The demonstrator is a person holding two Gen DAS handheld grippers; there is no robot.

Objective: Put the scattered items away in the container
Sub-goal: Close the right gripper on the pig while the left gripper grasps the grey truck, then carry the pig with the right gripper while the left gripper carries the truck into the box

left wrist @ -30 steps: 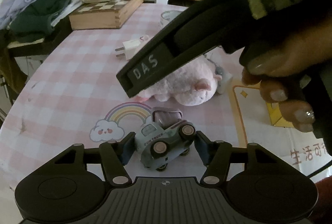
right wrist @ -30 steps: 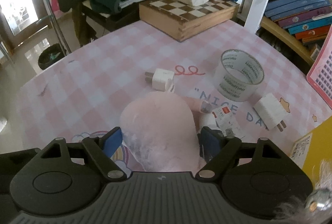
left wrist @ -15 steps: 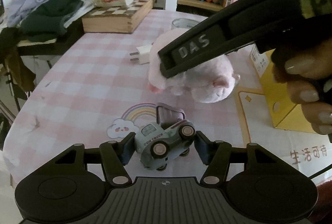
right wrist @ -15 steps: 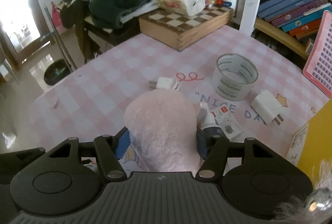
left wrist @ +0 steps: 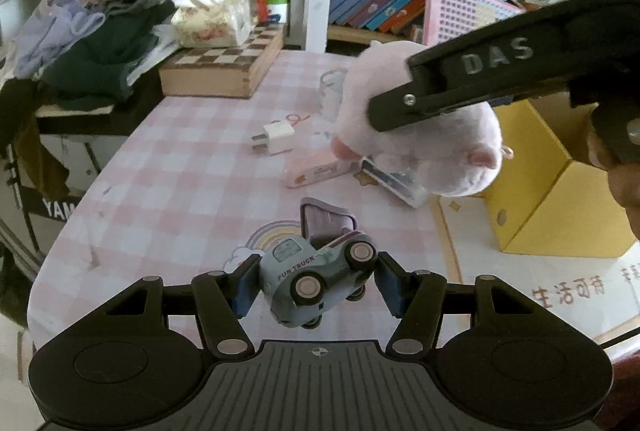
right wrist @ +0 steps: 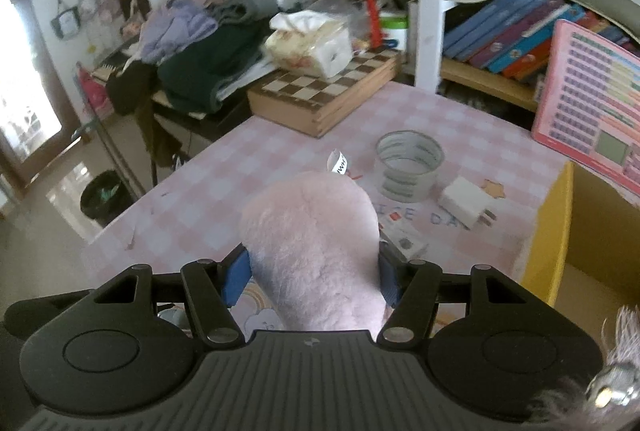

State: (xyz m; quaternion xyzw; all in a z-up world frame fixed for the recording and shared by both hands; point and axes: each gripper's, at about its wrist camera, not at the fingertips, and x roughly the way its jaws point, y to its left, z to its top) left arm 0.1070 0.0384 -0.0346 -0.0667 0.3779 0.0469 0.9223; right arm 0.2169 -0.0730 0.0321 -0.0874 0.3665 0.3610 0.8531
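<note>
My left gripper (left wrist: 314,281) is shut on a grey-blue toy truck (left wrist: 316,277) and holds it above the pink checked table (left wrist: 180,171). My right gripper (right wrist: 312,271) is shut on a pink plush pig (right wrist: 312,251), lifted above the table; the pig also shows in the left wrist view (left wrist: 432,147), beside the open yellow box (left wrist: 560,191). The box's yellow wall (right wrist: 548,231) stands right of the right gripper. A white plug (left wrist: 276,137), a pink flat item (left wrist: 316,171) and a small packet (left wrist: 396,183) lie on the table.
A tape roll (right wrist: 408,167) and a second white plug (right wrist: 466,201) lie on the table. A chessboard box (right wrist: 328,95) with a tissue pack (right wrist: 308,43) sits at the far edge. Bookshelves (right wrist: 508,43) and clothes (right wrist: 200,63) lie behind.
My right gripper has lifted the plush pig up off the table and toward the yellow box, uncovering the pink item and packet. My left gripper has risen with the truck.
</note>
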